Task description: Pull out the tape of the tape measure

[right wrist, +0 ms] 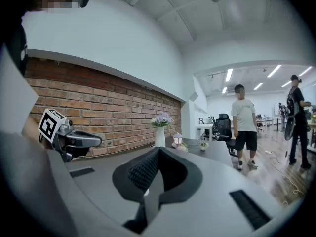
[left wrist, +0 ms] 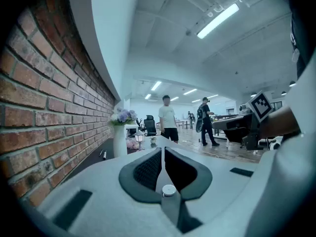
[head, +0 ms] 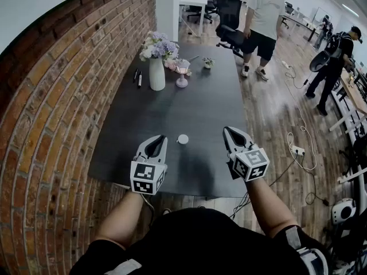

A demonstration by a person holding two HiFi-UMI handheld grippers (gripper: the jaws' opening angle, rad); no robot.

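A small round white tape measure lies on the dark table, near its front edge and between my two grippers. My left gripper hovers just left of it with jaws shut and nothing in them. In the left gripper view the tape measure shows low in the hollow behind the closed tips of the left gripper. My right gripper is held to the right of the tape measure, apart from it, shut and empty. In the right gripper view, a sliver of the tape measure peeks below the right gripper.
A brick wall runs along the table's left side. At the far end stand a white vase of flowers, a small lamp, a little plant pot and pens. A person stands beyond the table; cables lie on the floor.
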